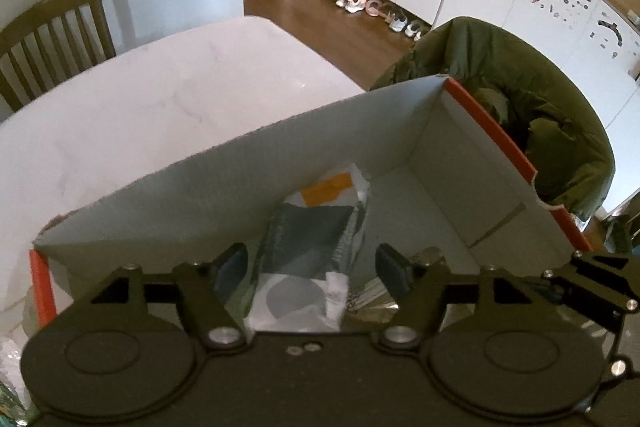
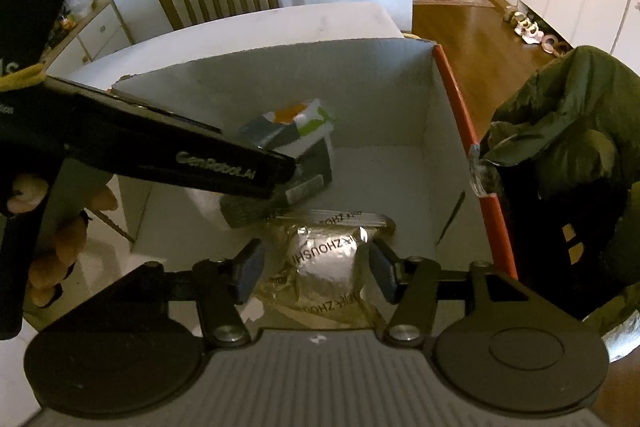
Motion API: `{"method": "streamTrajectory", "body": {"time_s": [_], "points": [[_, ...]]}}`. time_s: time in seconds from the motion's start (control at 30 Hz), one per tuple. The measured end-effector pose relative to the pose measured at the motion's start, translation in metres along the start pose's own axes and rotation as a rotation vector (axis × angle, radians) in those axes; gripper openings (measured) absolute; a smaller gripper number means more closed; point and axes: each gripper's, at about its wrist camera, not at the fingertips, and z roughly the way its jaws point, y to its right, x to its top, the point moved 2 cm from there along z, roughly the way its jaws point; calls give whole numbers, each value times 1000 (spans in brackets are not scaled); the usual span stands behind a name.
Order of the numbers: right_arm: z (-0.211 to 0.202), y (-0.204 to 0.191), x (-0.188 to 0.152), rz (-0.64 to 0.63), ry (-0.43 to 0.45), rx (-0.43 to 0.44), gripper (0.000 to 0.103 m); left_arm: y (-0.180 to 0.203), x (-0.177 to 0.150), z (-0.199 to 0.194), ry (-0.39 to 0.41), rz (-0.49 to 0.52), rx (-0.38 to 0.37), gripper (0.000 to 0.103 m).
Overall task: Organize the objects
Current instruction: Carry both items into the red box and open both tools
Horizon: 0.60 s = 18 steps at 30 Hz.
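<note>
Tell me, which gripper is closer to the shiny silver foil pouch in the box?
Right. The right gripper has the silver foil pouch between its open fingers; the left gripper sits beside it, over the grey patterned packet.

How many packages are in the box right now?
2. A patterned grey-and-orange package toward the box's middle, below the left claw; a silver foil pouch nearer, between the right claw's open fingers. More may be hidden.
</note>
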Motion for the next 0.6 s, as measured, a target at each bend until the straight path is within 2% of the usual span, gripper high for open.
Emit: {"method": "streamTrajectory", "body": {"time_s": [0.13, 0.6], "points": [[-7, 0, 0, 4, 13, 2, 57, -3, -1, -12, 25, -15, 3, 75], [-51, -25, 4, 7, 114, 16, 59, -17, -13, -81, 148, -52, 11, 76]]}}
